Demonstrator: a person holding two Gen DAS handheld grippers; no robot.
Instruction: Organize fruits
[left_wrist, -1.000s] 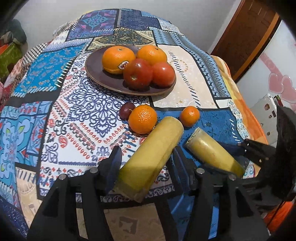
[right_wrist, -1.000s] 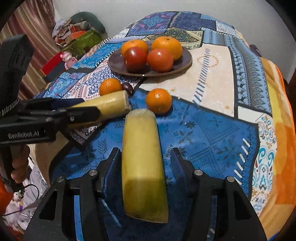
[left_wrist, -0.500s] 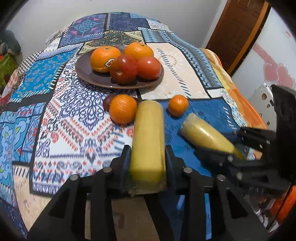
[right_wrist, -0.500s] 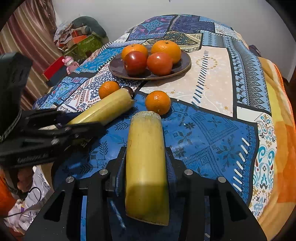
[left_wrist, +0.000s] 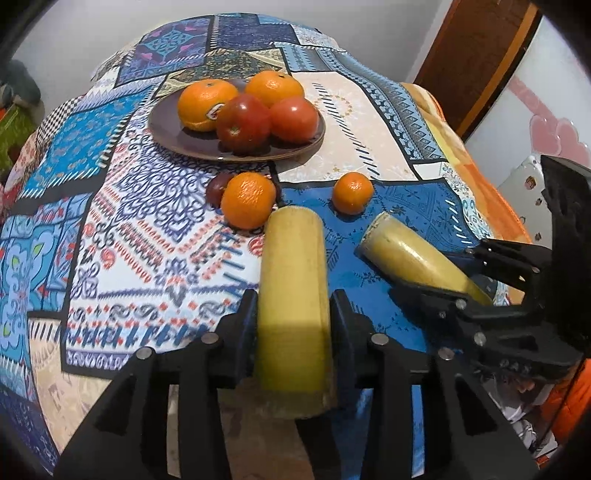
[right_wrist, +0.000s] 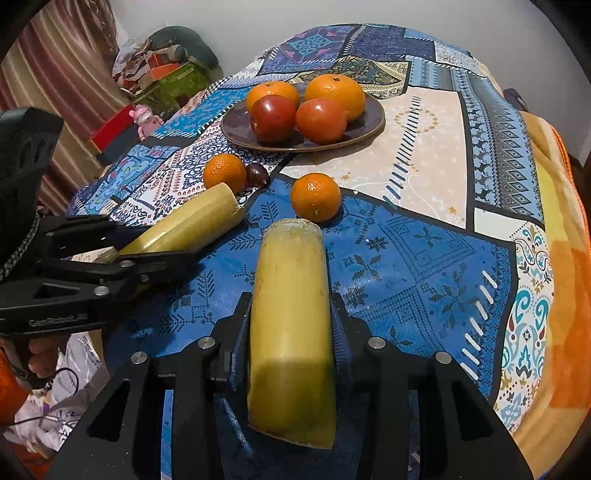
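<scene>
Right now the left gripper (left_wrist: 293, 325) clamps one yellow cane piece (left_wrist: 293, 295) and the right gripper (right_wrist: 290, 328) clamps another (right_wrist: 291, 314), both held short of the brown plate (left_wrist: 173, 133). That plate is already crowded, so an added piece could roll off or nudge fruit over the rim. "GenRobot.AI" is embossed on the left gripper's body.

I see a yellow stalk (left_wrist: 293, 295) in my black left tool (left_wrist: 293, 314). The plate (left_wrist: 173, 133) is dark brown. Orange mandarins (left_wrist: 248, 200) sit on blue patchwork cloth (left_wrist: 406, 206).
</scene>
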